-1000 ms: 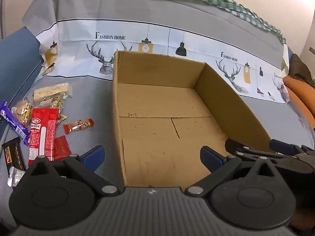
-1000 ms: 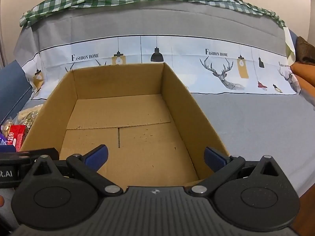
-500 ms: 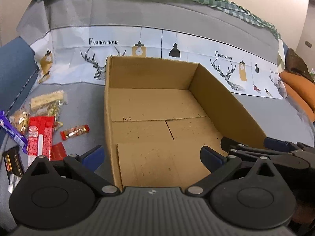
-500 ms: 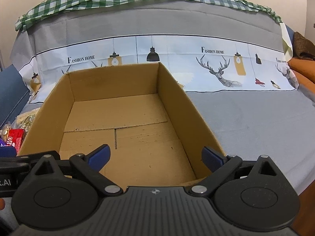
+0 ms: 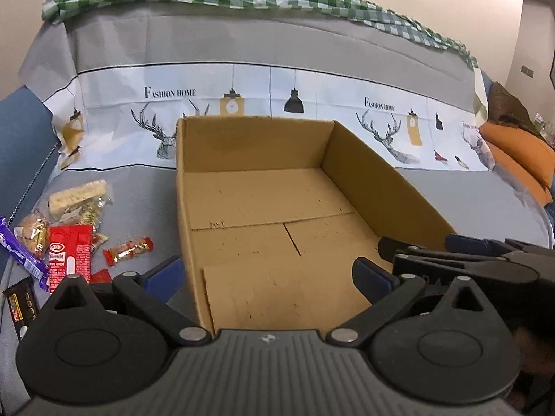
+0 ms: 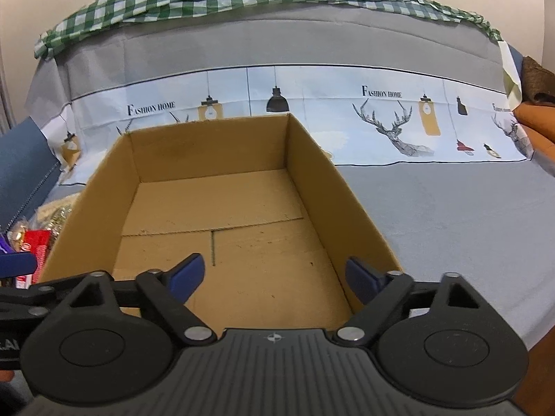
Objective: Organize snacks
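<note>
Nothing is packed yet, as I read it: cardboard box (image 5: pixel 263 208) sits bare-floored on the grey sofa cover (image 6: pixel 451 208). All snacks lie loose to its left. Largest first: red packet (image 5: pixel 69 254), pale wafer bar (image 5: pixel 78 194), purple bar (image 5: pixel 20 253), small red-gold candy (image 5: pixel 128 250) nearest the box wall. My left gripper (image 5: pixel 267 274) hangs spread, holding nothing, straddling that wall; right gripper (image 6: pixel 275 274) spread too, over the box floor.

Both wrist views look forward and down from close above the cardboard box's (image 5: pixel 263 208) near edge, sharing its interior.
</note>
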`<state>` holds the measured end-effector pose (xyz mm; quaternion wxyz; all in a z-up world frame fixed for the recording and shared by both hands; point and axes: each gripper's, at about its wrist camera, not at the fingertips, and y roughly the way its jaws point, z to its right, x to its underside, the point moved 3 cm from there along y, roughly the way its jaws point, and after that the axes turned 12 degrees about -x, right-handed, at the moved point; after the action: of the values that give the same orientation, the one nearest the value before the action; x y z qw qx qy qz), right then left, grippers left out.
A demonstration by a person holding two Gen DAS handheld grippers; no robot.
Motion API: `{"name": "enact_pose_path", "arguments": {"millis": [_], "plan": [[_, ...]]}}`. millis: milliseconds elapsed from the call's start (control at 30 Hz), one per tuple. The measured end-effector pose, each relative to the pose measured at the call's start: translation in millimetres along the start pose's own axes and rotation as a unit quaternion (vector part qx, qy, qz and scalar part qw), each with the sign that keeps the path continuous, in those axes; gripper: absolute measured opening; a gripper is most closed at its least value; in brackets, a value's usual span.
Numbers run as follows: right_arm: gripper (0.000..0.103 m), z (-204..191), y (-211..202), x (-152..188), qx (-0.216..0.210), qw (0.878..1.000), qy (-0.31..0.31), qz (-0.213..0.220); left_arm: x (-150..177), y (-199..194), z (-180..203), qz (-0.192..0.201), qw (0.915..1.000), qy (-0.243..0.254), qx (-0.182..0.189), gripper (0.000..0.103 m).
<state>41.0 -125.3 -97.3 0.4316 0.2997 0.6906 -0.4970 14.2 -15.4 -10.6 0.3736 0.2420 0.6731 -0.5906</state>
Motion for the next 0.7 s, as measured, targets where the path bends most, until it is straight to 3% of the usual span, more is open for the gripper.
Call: {"name": "enact_pose_path", "arguments": {"millis": [67,233,333,700], "plan": [[0.083,-1.4,-0.5,-0.2,-0.006,1.0,0.006,-0.001,-0.8,0.2,-2.4,-0.003,1.0,-0.004,0.002,0.1],[0.064,-5.7,-3.7,-4.0,-0.009,1.0,0.002,0.019,0.8,1.4,-3.2,-0.013,0.9998,-0.005,0.011,0.071],[0.062,-7.1,-3.7,-4.5,-0.014,1.0,0.002,0.018,3.1,3.5,-3.2,-0.023,0.9996,-0.005,0.016,0.059],[0.063,-6.7,-0.9,-1.6,0.002,1.0,0.003,0.003,2.0,1.1,-3.3,-0.016,0.9992,-0.015,0.032,0.057]]}}
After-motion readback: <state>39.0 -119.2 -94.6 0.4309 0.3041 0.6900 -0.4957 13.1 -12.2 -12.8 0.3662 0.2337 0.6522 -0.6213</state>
